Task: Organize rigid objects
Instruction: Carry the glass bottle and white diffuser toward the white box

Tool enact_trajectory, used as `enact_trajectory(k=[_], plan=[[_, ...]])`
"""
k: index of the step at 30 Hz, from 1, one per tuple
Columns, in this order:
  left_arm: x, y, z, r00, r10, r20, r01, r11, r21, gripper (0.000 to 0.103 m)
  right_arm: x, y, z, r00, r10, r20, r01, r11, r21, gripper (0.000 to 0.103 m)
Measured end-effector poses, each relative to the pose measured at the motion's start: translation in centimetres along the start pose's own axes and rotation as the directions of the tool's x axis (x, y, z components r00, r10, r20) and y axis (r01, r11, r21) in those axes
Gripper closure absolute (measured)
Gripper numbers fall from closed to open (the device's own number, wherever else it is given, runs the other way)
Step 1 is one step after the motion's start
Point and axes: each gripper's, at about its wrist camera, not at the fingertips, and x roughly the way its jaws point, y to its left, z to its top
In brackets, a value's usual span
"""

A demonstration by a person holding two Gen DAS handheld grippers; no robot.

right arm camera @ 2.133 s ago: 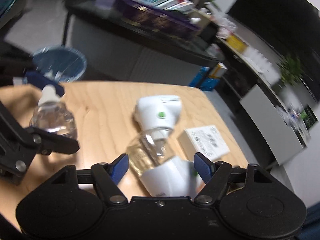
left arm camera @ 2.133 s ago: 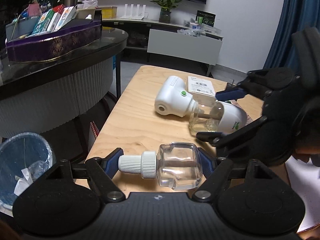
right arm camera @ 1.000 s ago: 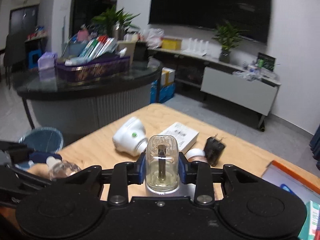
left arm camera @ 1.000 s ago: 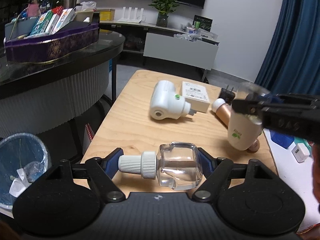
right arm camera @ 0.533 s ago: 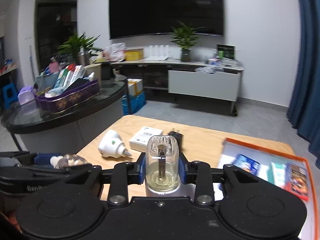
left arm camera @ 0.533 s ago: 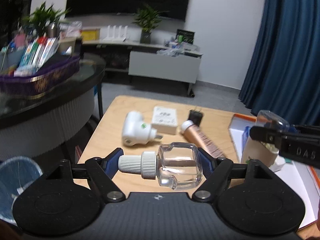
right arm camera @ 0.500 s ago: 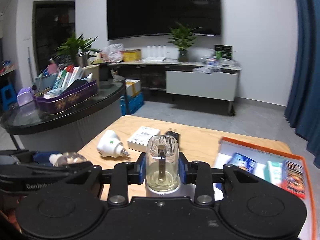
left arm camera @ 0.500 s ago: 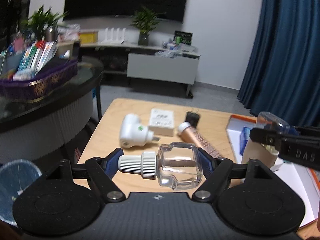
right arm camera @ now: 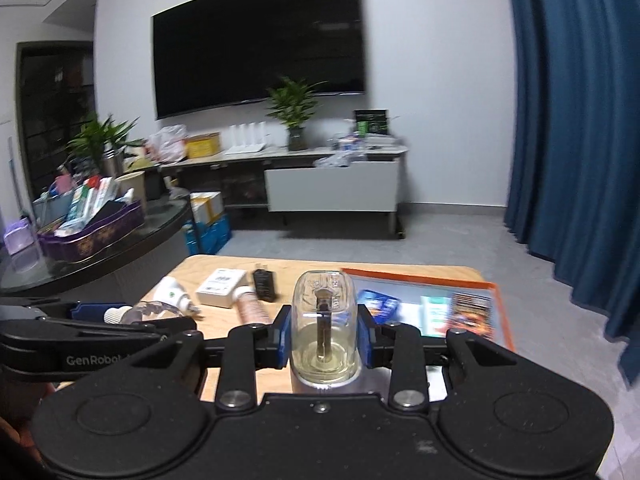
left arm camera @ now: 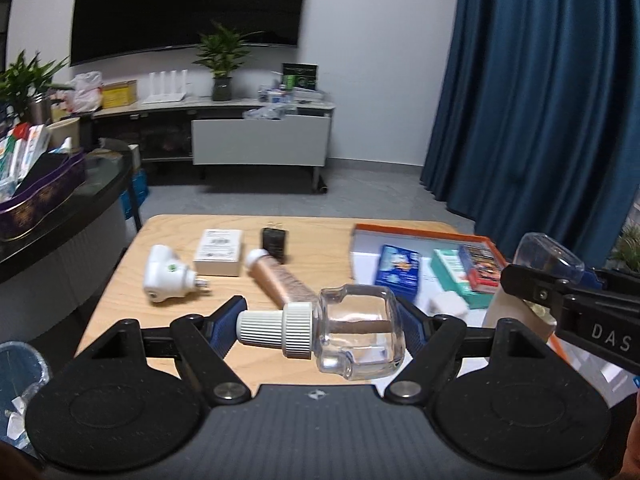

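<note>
**Two refill bottles held aloft over a cluttered wooden table**

The left gripper (left arm camera: 320, 320) pinches a clear glass bottle (left arm camera: 356, 330) lying sideways, its ribbed white cap (left arm camera: 276, 326) against one blue pad and its base against the other, above the near edge of the wooden table (left arm camera: 132, 280). To its right, the right gripper (right arm camera: 323, 338) clamps a second clear bottle (right arm camera: 323, 328) upright, jaws pressed against both sides, a little yellowish liquid pooled at the bottom around a dark wick. On the table lie a white plug-in unit (left arm camera: 166, 274), a white box (left arm camera: 220, 250), a black charger (left arm camera: 274, 242) and a copper-coloured tube (left arm camera: 282, 278) with a white cap. At the table's right end, an orange-rimmed tray (left arm camera: 400, 230) holds a blue packet (left arm camera: 398, 270) and other small boxes.
</note>
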Motion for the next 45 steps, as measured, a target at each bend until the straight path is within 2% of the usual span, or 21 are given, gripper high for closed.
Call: enact_trajectory(k=[12, 19, 28, 45], plan=[[-0.1, -7.0, 0.6, 0.996, -0.093, 0.005, 0.092, 0.990, 0.104, 0.024, -4.9, -6.1, -1.1, 0.991, -0.129, 0.032, 0.125, 0.986, 0.110, 0.064], [0.8, -9.2, 1.3, 0.991, -0.131, -0.004, 0.131, 0.986, 0.103, 0.024, -6.1, -8.3, -1.6, 0.985, -0.172, 0.032, 0.165, 0.975, 0.148, 0.064], [1.5, -8.7, 0.1, 0.992, -0.118, -0.038, 0.120, 0.990, 0.076, 0.024, -5.3, -8.7, -2.1, 0.987, -0.159, -0.004, 0.157, 0.976, 0.152, 0.064], [1.3, -8.3, -0.8, 0.993, -0.109, -0.051, 0.112, 0.992, 0.057, 0.024, -4.3, -8.4, -1.9, 0.988, -0.150, -0.040, 0.154, 0.979, 0.131, 0.064]])
